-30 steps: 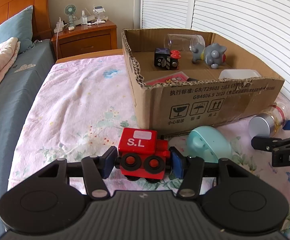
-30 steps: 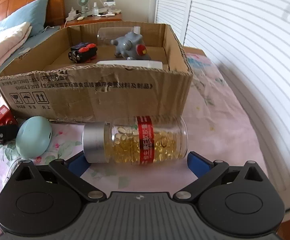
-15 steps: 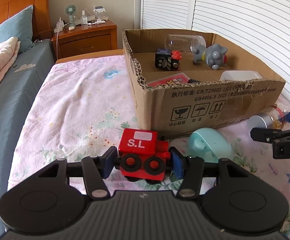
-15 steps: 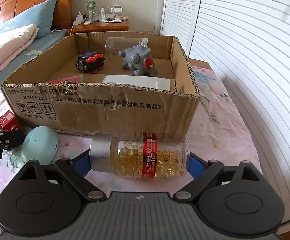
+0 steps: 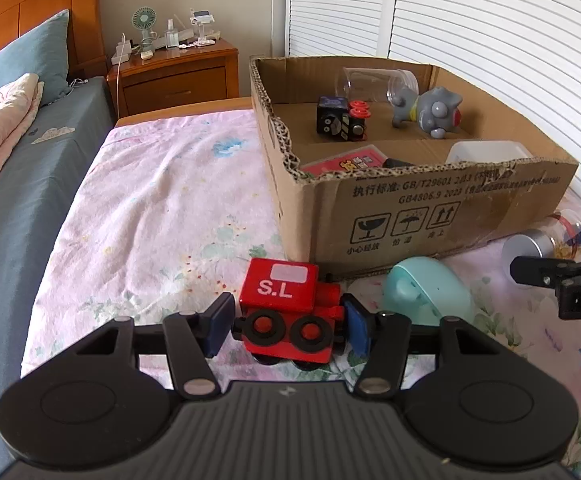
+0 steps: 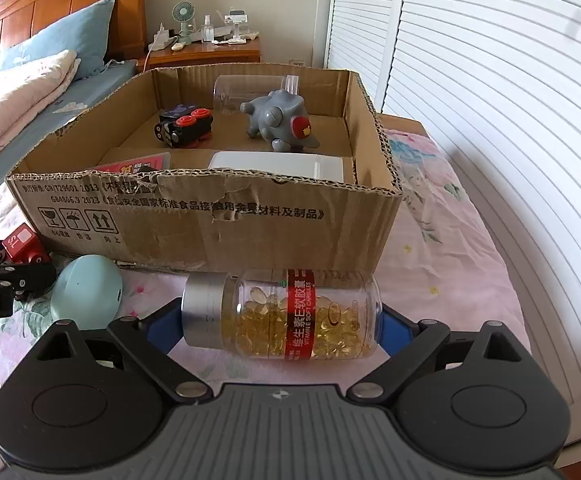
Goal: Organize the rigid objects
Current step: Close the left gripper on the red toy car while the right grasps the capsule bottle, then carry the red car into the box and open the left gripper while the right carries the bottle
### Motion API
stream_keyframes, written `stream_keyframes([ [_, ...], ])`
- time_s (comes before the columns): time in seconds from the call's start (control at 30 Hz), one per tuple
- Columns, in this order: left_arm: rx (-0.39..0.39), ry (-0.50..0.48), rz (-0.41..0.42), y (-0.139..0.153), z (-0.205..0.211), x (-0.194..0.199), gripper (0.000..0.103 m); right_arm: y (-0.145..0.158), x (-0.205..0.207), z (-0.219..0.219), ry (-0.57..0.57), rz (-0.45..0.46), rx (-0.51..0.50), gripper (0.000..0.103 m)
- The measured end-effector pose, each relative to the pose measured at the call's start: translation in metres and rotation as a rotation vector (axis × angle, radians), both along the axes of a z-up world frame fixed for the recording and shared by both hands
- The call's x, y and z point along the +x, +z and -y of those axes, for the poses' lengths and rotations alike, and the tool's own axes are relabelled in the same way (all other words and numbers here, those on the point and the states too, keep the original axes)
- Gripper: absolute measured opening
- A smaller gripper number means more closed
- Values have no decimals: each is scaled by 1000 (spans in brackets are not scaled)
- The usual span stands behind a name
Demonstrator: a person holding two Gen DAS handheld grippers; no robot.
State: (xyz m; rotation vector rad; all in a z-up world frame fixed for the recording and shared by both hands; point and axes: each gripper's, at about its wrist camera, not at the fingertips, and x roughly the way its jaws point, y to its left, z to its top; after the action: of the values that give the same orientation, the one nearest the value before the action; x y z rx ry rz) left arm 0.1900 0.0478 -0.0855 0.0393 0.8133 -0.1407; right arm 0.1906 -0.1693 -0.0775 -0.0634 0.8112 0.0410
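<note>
Floral bedspread [image 5: 162, 200] under cardboard box [image 5: 430, 216]

Bright daylight comes in on your right through the white louvred shutters [image 6: 490, 128], which blow out near the edge. Both views sharp, no motion blur. Heavy fisheye bending, dark corners. Soft shadow under the brown cardboard box [image 5: 430, 216].

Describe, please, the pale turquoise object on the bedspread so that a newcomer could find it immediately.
Find the cardboard box on the pink floral bedspread. Just before its printed wall lies the turquoise egg-shaped shell, between the red toy train and the capsule bottle. It alone is smooth, rounded, unlabelled.
</note>
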Motion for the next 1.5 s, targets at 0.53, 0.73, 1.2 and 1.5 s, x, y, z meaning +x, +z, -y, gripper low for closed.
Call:
stream_keyframes([
  [0.53,40,-85,-45,6,-1,3,54,2,1,-1,2,-31,-5,96],
  [0.73,42,-107,-69,11,-2,-3,54,8,-6,0,17,-37,26,96],
  [1.2,45,-154,-67,41,-3,-24,53,26,-23,8,64,-21,33,96],
  [1.5,58,-200,25,87,6,-23,54,51,-31,9,171,-3,52,96],
])
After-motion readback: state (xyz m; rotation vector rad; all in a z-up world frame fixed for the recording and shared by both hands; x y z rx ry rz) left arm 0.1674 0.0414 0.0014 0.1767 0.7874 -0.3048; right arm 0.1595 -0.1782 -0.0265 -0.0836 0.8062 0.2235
